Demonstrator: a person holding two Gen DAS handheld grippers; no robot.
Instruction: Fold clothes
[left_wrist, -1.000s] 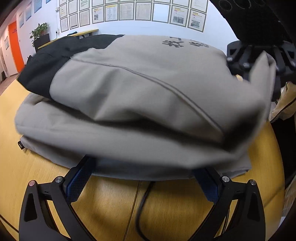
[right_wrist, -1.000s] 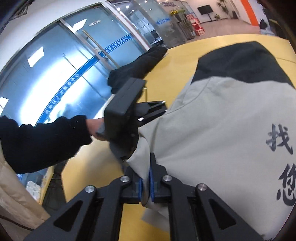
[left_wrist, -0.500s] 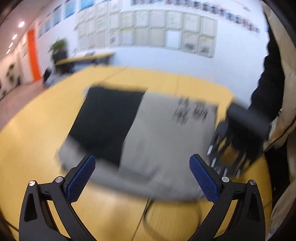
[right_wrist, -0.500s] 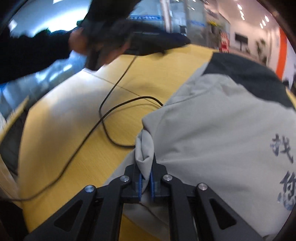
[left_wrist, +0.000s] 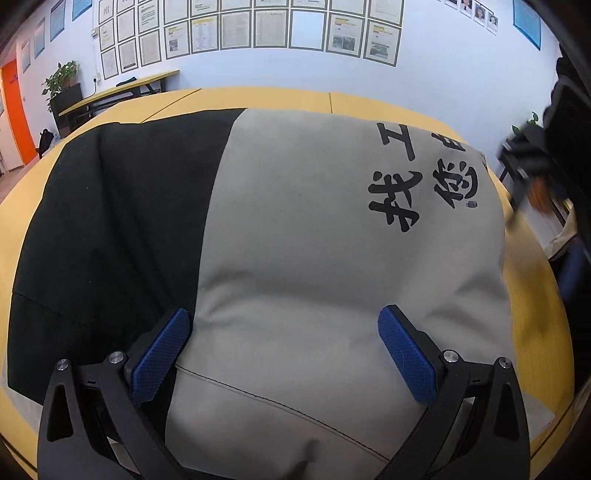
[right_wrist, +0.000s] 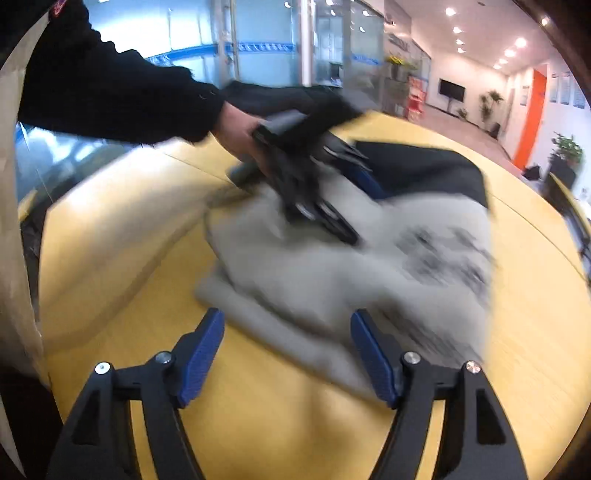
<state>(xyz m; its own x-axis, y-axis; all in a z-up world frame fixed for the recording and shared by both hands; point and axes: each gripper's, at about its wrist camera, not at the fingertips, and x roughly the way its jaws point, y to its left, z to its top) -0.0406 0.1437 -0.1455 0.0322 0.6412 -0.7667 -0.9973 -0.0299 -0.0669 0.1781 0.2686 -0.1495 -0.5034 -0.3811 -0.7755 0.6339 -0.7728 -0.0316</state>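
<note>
A yellow wood-grain table (left_wrist: 388, 101) with a rounded edge is shown; a seam is seen running across its top. A folded garment (left_wrist: 314, 240) is laid directly on it, grey with a black panel at one side and black printed characters on the grey. Bare tabletop is left around the garment (right_wrist: 332, 280).
</note>
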